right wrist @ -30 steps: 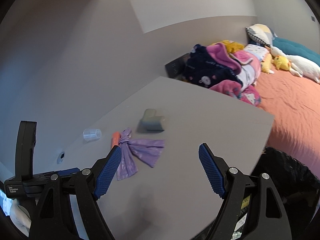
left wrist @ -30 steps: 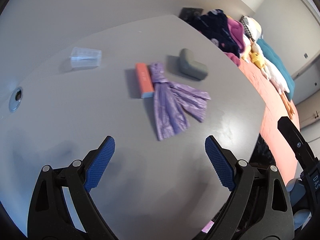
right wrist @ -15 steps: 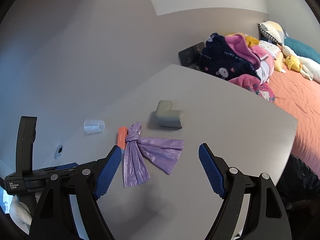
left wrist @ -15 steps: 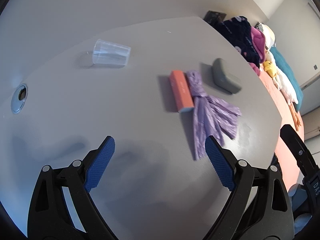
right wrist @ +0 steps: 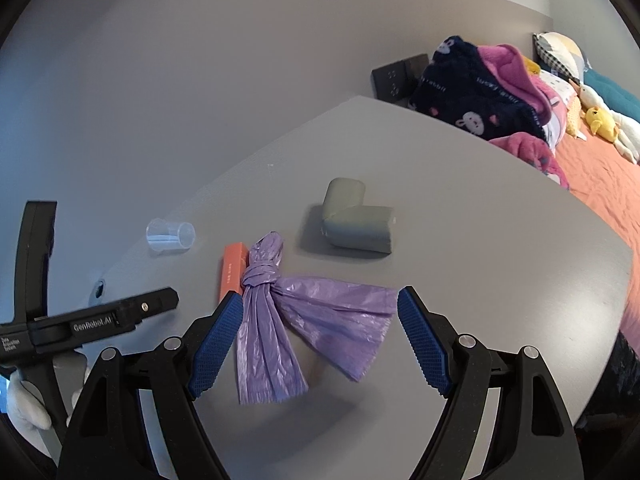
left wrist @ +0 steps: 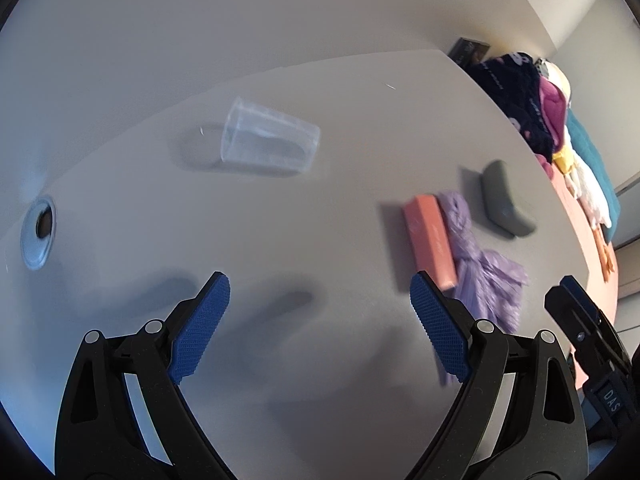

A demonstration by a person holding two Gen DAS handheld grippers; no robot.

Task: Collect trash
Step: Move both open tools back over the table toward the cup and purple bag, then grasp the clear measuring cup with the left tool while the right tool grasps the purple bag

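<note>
Purple bag lies mid-table, touching the orange box.

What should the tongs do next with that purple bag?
Probably lower the right tongs onto the knotted purple plastic bag and close. They are open and empty, the bag lies flat on the grey table right between them, and the open left tongs point nearer the clear plastic cup.

A knotted purple plastic bag lies flat beside an orange box; a clear cup, seemingly empty, lies tipped over.
</note>
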